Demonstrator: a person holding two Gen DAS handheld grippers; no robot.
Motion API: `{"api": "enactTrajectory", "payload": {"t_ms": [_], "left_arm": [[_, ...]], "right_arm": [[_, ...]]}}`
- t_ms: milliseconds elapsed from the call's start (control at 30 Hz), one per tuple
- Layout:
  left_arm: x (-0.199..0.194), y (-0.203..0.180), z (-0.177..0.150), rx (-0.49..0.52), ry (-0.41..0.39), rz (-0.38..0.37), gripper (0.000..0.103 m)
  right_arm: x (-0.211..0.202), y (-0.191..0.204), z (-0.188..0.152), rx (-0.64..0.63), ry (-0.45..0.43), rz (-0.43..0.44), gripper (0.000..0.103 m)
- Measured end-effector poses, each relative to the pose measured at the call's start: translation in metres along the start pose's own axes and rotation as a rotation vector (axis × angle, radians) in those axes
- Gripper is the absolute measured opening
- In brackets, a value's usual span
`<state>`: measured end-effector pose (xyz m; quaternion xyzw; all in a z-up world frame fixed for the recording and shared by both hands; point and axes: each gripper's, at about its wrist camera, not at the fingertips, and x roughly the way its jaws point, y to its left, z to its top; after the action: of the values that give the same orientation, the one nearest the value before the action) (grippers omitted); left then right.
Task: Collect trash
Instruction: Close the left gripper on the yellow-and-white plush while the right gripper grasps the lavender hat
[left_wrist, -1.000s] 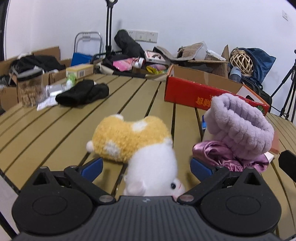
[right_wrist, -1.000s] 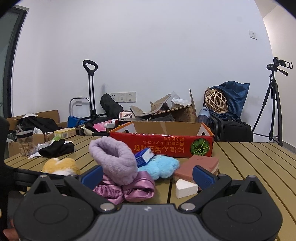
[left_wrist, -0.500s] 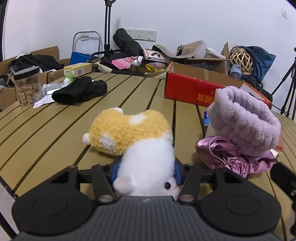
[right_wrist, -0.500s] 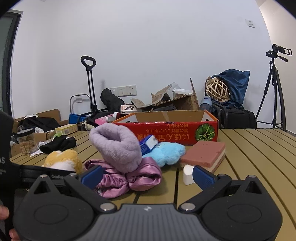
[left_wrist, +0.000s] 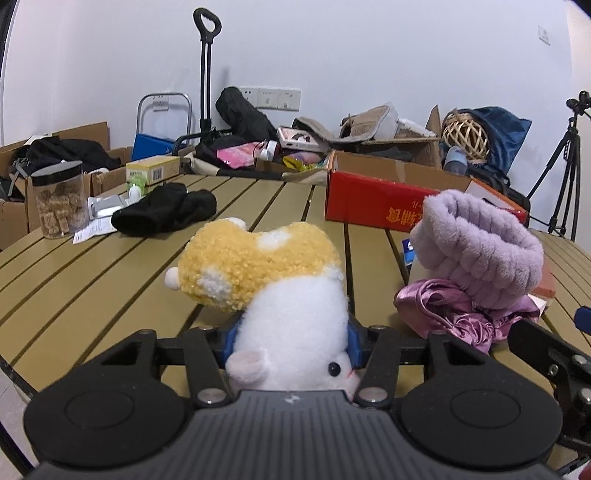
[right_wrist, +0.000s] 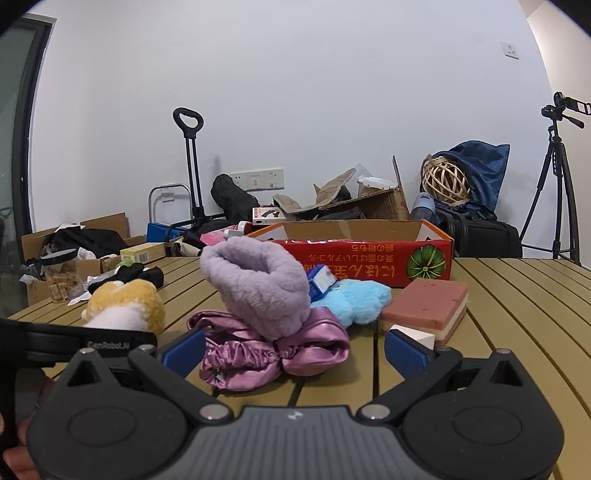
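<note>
On my left wrist view, the left gripper (left_wrist: 291, 338) has its jaws pressed into the white end of the plush toy (left_wrist: 269, 280), which lies on the slatted bench (left_wrist: 92, 273); they have just been closing on it. Beside it sit the lilac fluffy band (left_wrist: 480, 251) on a pink satin cloth (left_wrist: 450, 314), with the red box (left_wrist: 388, 203) behind. On my right wrist view, the right gripper (right_wrist: 293, 350) holds its jaws wide, nothing between the pads. Only here do I see the blue fluffy piece (right_wrist: 354, 299), the pink block (right_wrist: 428, 302) and the white wedge (right_wrist: 413, 336).
</note>
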<state>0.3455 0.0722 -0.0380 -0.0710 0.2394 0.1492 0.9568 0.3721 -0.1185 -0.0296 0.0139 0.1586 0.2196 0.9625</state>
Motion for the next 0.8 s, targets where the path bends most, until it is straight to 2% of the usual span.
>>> {"api": "enactTrajectory", "payload": {"t_ms": [300,667,800], "left_arm": [[-0.012,0.007,0.001,0.022,-0.048,-0.038,0.054],[-0.016,0.025,0.004,-0.005,-0.049,-0.056,0.054],[-0.017,0.028,0.005,-0.011,-0.054,-0.054,0.054]], "right_arm": [[0.005,0.005,0.009,0.038,-0.038,0.014,0.103],[0.031,0.025,0.017,-0.009,-0.001,-0.025,0.103],[0.040,0.024,0.020,0.009,0.008,-0.036,0.103]]}}
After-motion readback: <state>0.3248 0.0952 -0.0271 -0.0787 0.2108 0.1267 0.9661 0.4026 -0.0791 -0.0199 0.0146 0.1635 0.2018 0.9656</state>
